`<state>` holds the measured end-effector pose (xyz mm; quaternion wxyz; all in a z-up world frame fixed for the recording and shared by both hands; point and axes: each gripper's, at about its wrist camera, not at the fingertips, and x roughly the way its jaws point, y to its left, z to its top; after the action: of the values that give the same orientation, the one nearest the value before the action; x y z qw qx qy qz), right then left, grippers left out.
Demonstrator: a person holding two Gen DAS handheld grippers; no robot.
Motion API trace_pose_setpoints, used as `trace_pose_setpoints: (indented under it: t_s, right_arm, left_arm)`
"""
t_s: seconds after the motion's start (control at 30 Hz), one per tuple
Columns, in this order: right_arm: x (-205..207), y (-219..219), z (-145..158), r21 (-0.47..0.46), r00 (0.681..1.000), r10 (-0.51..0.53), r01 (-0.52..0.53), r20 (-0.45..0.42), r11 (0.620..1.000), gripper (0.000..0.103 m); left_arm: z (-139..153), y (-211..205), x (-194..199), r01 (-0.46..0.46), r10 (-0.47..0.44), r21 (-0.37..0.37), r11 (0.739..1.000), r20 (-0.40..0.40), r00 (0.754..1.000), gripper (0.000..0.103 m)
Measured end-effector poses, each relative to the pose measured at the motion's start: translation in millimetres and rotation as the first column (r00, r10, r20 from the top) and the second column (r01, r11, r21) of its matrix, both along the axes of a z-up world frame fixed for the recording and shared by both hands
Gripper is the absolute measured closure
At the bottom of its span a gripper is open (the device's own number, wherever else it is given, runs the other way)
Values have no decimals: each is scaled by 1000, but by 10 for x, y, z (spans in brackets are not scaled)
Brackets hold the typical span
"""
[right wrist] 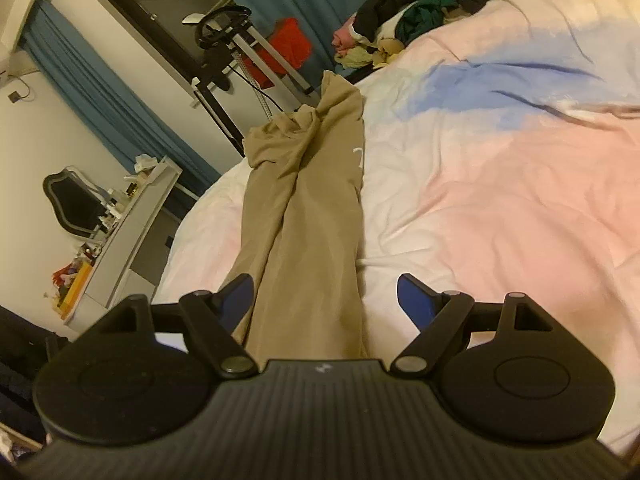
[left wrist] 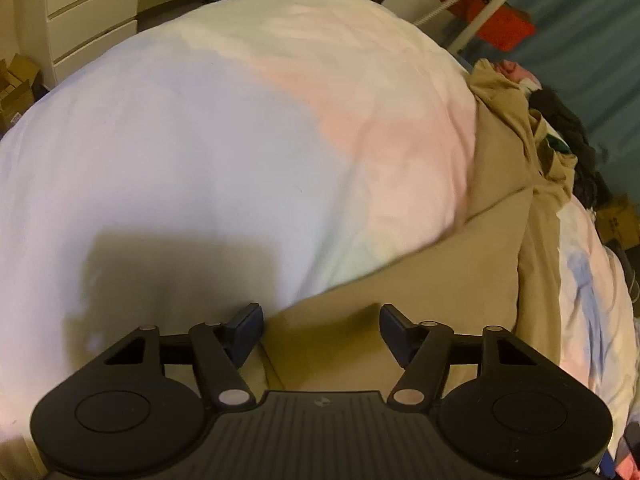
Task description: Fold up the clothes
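A bed [right wrist: 500, 184] covered by a pastel duvet, washed in white, pink and blue patches, carries everything. A tan garment [right wrist: 304, 208] lies stretched lengthwise along it near one edge, its far end bunched into folds. At the far corner sits a heap of mixed clothes [right wrist: 416, 12], dark, green, pink and cream pieces piled together.

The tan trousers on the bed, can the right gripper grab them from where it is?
Probably yes. The right gripper is open and the tan trousers lie flat on the bed cover right between its fingers, with nothing lying over them.
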<state>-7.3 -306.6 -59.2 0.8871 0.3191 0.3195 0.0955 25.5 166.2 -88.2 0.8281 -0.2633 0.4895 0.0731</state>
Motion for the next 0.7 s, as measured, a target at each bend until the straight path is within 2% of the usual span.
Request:
trace_pose_setpoints:
  t_s: [0.2,0.27,0.37,0.43,0.5,0.53,0.63,0.7]
  right_arm:
    - [9,-5,-13,8,1000,4,-4,1,1000,22]
    - [21,1,-32,8,1000,8,-8,-7,1000,22]
    - [33,10,-55,7,1000,9,-9,-20,1000,22]
    - [34,16,-55,4,1000,8,-8,-22,1000,22]
    - [33,24,-52,3,1000,13,-13,-21,1000,22]
    - [32,28,-49,2,1000,15,-15,-19,1000,22]
    - [30,34,-53,-2,1000,15,-16,-17,1000,22]
    - [28,30,-59,2,1000,15,-15,-18,1000,22]
  left_arm:
    - [-24,-172,74,58,-57,84,995,-21,998,36]
    - [-8,-211,73,67,-65,109,992,-22,998,41]
    - [25,-224,37,71,-69,125,990,-20,997,62]
    - [52,-252,39,87,-85,136,987,-22,996,82]
    - [93,-283,29,113,-111,144,983,-21,994,92]
    - [122,-301,13,129,-128,149,980,-18,992,95]
    - [262,-388,-106,193,-198,205,960,7,980,96]
    - [383,-493,-221,235,-258,286,929,45,965,97]
